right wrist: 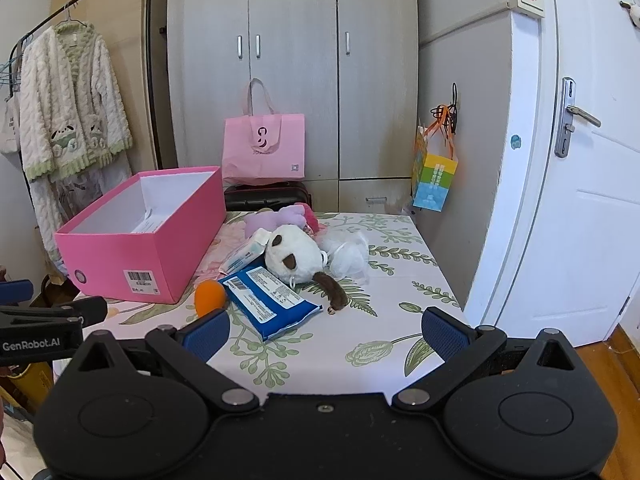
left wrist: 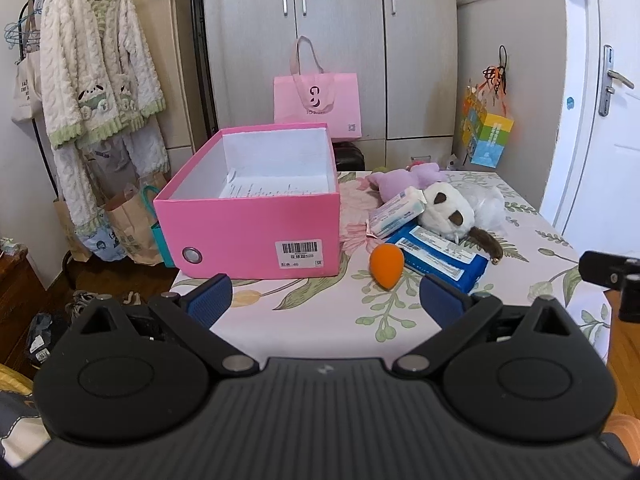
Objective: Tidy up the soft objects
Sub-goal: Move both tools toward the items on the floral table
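An open pink box point(left wrist: 256, 240) point(right wrist: 132, 256) stands on the left of the floral table point(left wrist: 320, 320) point(right wrist: 380, 340). To its right lie an orange sponge egg point(left wrist: 387, 265) point(right wrist: 209, 297), a blue wipes pack point(left wrist: 436, 258) point(right wrist: 268, 300), a small tissue pack point(left wrist: 394, 212) point(right wrist: 244, 255), a white and brown plush dog point(left wrist: 448, 210) point(right wrist: 294, 254), a purple plush point(left wrist: 404, 178) point(right wrist: 276, 218) and a clear plastic bag point(left wrist: 486, 204) point(right wrist: 348, 256). My left gripper point(left wrist: 326, 296) is open and empty near the table's front edge. My right gripper point(right wrist: 326, 332) is open and empty, in front of the wipes pack.
A pink tote bag point(left wrist: 316, 104) point(right wrist: 264, 150) on a black suitcase point(right wrist: 266, 196) stands behind the table by the grey wardrobe. A clothes rack with a fleece robe point(left wrist: 96, 72) is at the left. A white door point(right wrist: 580, 200) is at the right.
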The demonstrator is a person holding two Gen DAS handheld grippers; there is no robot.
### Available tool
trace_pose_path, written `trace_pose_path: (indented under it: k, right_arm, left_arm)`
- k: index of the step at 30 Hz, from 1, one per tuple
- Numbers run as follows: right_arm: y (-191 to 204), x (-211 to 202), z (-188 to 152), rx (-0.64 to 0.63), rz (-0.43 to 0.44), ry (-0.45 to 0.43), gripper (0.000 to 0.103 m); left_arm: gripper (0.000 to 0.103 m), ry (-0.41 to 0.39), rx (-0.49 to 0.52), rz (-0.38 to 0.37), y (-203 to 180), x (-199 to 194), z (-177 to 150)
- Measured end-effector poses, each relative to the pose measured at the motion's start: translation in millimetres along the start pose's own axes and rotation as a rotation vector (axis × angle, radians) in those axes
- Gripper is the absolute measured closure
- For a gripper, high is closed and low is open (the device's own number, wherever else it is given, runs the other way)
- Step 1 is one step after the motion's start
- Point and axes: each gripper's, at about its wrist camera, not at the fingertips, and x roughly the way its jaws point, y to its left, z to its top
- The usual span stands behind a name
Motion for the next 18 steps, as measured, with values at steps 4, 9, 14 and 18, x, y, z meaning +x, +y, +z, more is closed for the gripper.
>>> trace_pose_path:
  k: [4,9,14,18]
  right_arm:
    - [0.5,0.2,-0.2,-0.003,0.001,0.0,0.0]
    - [1.3,1.5,-1.6,-0.01,0.002,0.002,0.0]
    - [-0.1,0.5,-2.5,0.0,0.0,0.005,0.0]
    - [-2.0,-2.8,-2.4,-0.002,0.018,-0.004,0.0]
  left_arm:
    - [0.002,-0.001,0.002,-0.014,-1.1,0.4,-1.1]
    - [0.003,-0.003,-0.003,-0.02,-0.7,1.1,-2.6]
    - [0.003,-0.003,0.023,-0.02,-3.0,1.7,-4.8]
    - [0.002,-0.007,0.039,-0.02,-5.8,3.4,-4.7]
